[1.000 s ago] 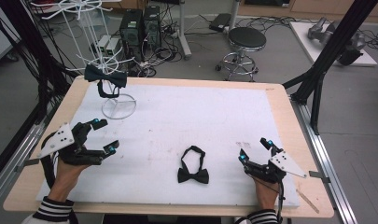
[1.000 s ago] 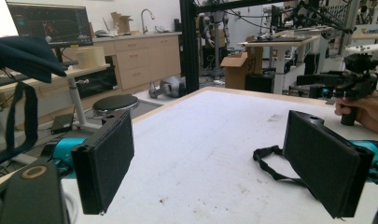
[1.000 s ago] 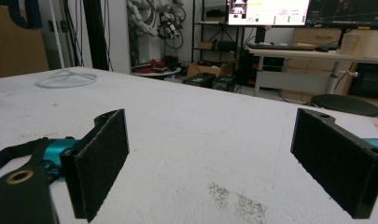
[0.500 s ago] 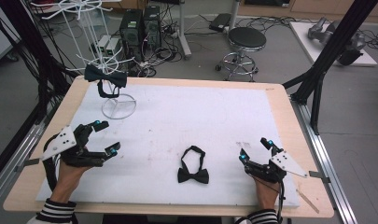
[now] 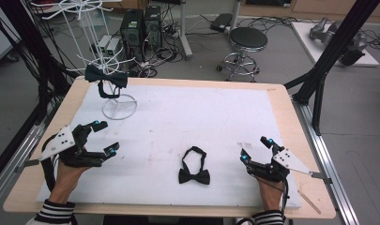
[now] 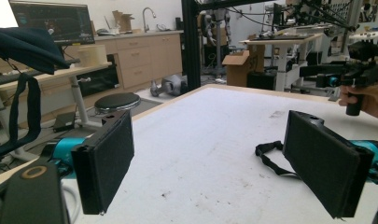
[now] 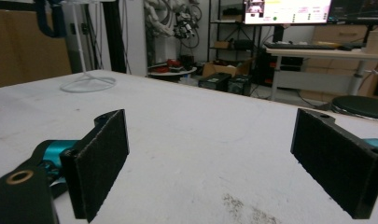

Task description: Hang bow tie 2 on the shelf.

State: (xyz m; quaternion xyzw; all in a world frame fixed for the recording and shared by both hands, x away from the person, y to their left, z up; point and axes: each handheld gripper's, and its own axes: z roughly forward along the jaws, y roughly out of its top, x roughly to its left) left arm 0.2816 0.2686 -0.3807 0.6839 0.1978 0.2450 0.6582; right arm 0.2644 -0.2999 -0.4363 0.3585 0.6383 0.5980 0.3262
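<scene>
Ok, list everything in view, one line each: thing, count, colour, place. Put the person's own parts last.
bow tie: 1, black, flat on the mat, near edge, between the two hand-held grippers.
hung bow tie: 1, dark, on the rack at the far left corner.
rack: 1, white wire, ring base on the mat, far left.
mat: 1, white, covers most of the table.
table: 1, light wood, rim shows around the mat.
stool: 1, black seat, on the floor beyond the table.
computers: 2, black, on the floor behind the rack.
left hand-held gripper: 1, black, jaws open, near left.
right hand-held gripper: 1, black, jaws open, near right.
</scene>
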